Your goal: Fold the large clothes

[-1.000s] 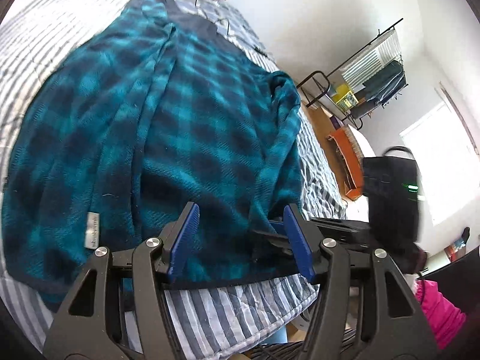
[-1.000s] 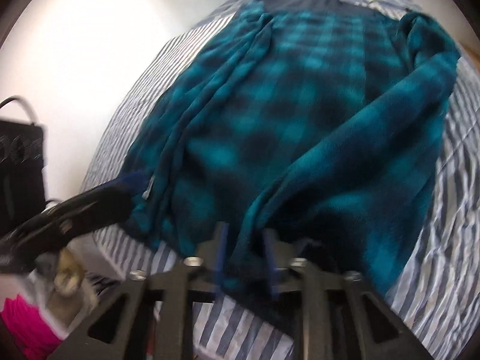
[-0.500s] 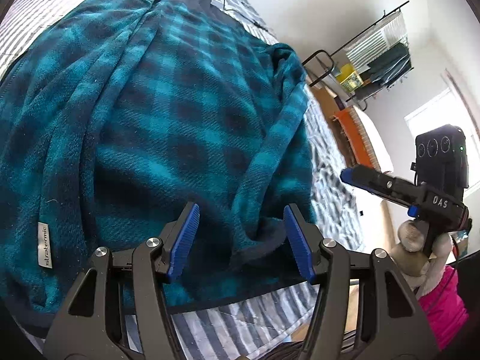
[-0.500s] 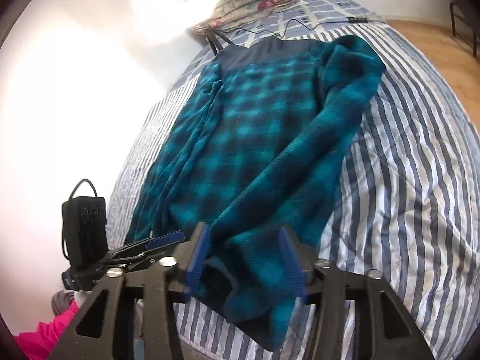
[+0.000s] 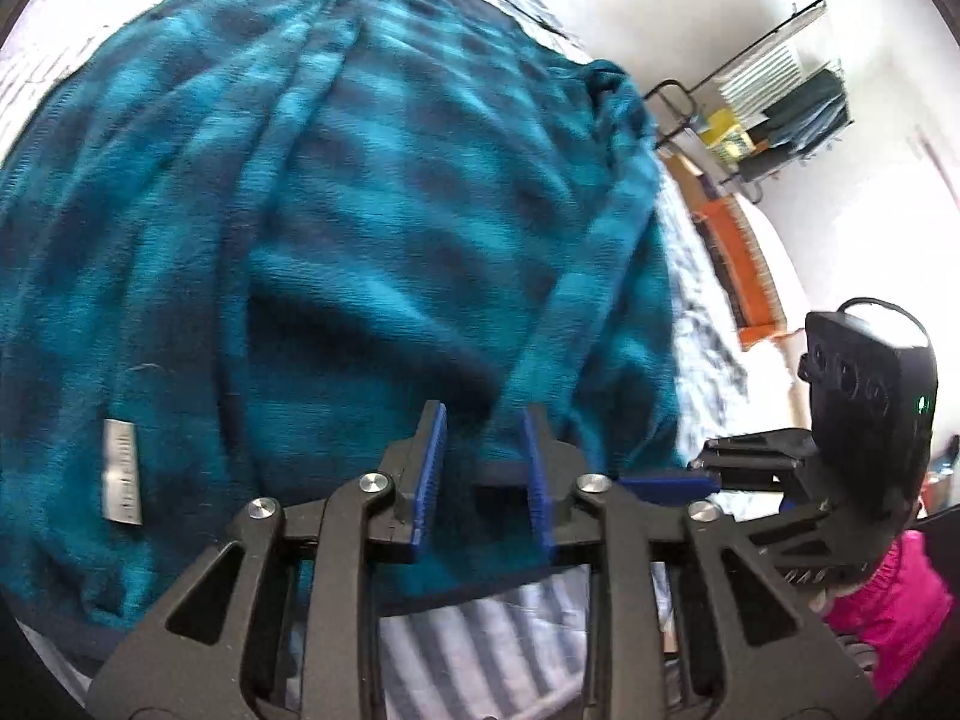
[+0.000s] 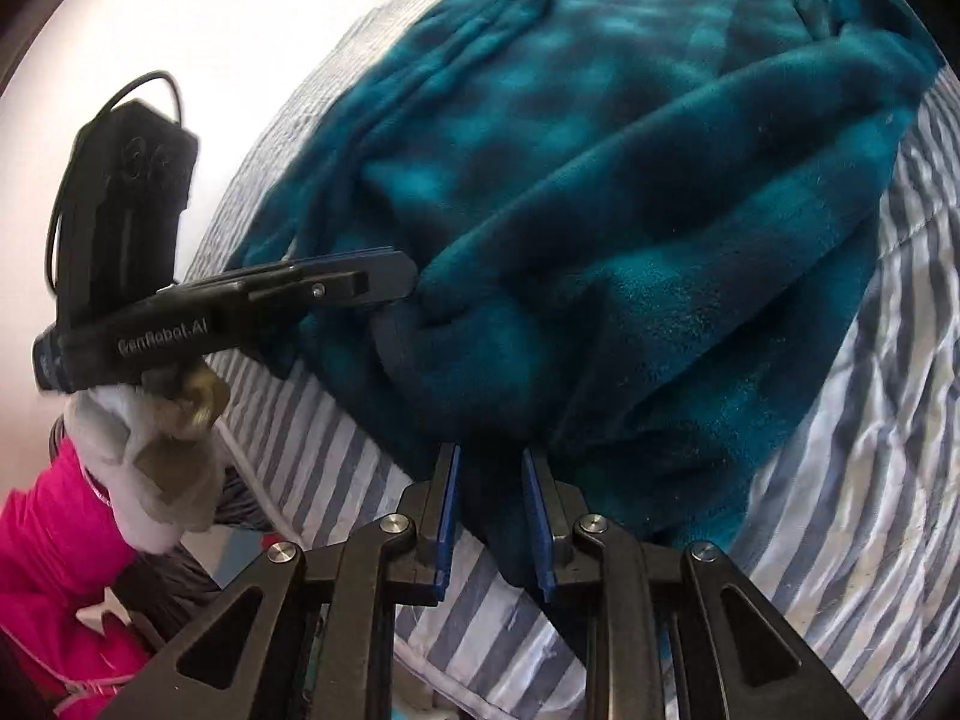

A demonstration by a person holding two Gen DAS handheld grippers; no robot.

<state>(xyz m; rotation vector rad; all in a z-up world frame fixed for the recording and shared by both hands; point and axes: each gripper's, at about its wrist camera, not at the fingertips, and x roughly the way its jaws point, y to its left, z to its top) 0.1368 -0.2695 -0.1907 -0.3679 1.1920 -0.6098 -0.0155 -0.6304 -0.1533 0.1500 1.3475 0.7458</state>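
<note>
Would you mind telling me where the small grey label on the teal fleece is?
In the left wrist view, the grey label sits at the lower left of the teal fleece, near its hem, left of the left claw.

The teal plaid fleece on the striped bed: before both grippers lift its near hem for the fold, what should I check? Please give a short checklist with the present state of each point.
1. Fabric between the left gripper pads: ok, the teal plaid fleece hem sits between them as the jaws are closing.
2. Fabric between the right gripper pads: ok, a dark fold lies between them, jaws closing too.
3. Pads fully pressed on cloth: cannot tell, both views are blurred.
4. Only the fleece caught, not the striped bedding: cannot tell, the bedding lies directly under the hem.
5. Grippers apart from each other: ok, they stand side by side at the hem.
</note>
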